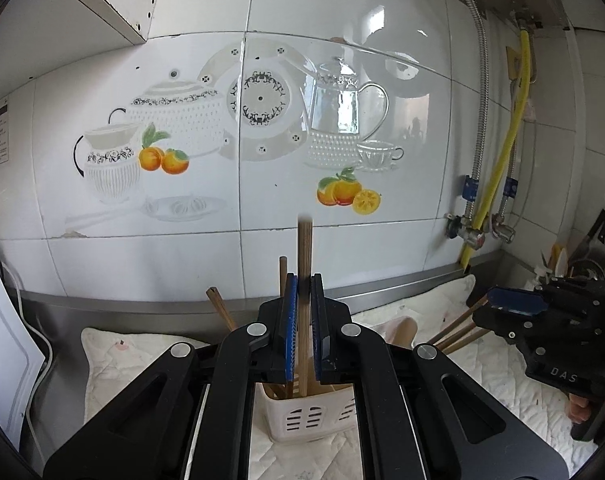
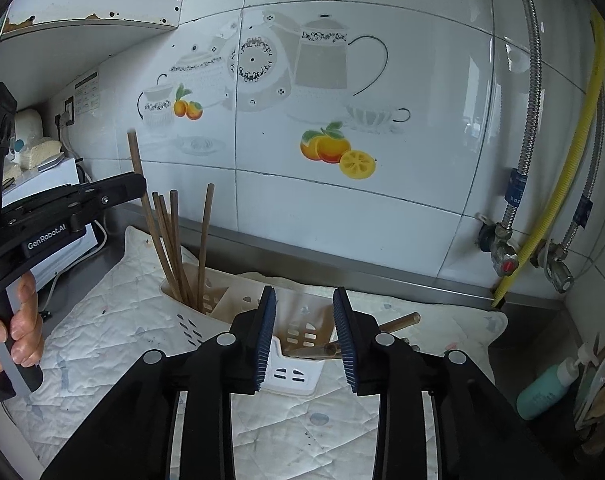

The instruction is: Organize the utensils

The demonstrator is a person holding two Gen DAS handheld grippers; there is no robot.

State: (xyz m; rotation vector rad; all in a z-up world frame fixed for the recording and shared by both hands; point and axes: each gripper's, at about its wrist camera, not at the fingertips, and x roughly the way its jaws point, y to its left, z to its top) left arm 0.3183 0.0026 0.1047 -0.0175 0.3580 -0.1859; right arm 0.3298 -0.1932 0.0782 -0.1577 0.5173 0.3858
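My left gripper is shut on a brown wooden chopstick, held upright with its lower end inside the white slotted utensil holder. In the right wrist view this chopstick rises above the left gripper, and several chopsticks stand in the holder's left compartment. My right gripper is open and empty, just in front of the holder's right compartment. More chopsticks lie behind the holder on the cloth. The right gripper also shows at the right of the left wrist view.
A quilted white cloth covers the steel counter below a tiled wall. Gas pipes and valves stand at the right corner. A teal bottle and a utensil rack sit far right. A white appliance stands at the left.
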